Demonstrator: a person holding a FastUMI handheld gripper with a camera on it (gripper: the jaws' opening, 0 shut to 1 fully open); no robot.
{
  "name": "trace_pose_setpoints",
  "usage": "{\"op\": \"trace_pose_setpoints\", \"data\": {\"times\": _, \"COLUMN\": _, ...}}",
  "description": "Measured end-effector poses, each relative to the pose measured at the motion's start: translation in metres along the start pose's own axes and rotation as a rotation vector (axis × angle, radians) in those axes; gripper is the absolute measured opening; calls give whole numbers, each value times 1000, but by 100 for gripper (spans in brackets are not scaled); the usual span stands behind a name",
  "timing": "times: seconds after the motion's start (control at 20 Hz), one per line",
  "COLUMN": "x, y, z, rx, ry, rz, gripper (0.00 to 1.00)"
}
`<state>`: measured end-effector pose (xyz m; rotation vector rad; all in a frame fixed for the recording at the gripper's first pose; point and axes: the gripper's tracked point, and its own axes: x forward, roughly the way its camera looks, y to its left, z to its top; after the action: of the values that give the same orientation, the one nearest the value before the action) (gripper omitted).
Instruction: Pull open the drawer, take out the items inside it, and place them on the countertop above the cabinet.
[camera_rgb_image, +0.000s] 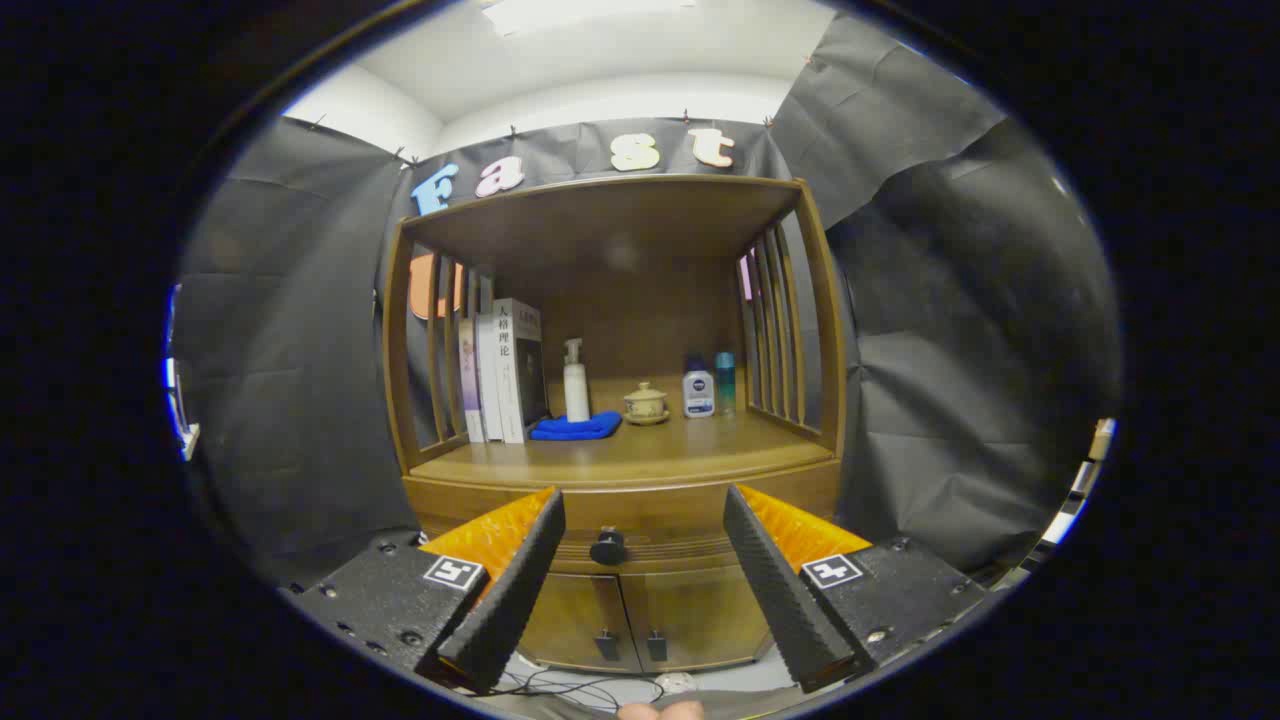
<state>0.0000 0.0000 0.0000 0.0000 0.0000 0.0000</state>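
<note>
Presently the claw (645, 520) is held spread wide and empty, with the closed drawer's black knob (607, 546) seen between its fingers just below the bench (640, 460), so the knob should be centred, pinched squarely, and drawn straight out.

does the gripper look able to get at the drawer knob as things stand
Probably yes. The gripper is open, and the black drawer knob sits ahead between its fingers, on the shut drawer, with nothing in the way. It only needs to move closer.
</note>
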Motion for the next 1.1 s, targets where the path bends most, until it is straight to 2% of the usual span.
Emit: {"op": "trace_pose_setpoints", "data": {"times": 1.1, "x": 2, "y": -3, "z": -10, "rx": 3, "ry": 20, "rz": -13, "gripper": 100}}
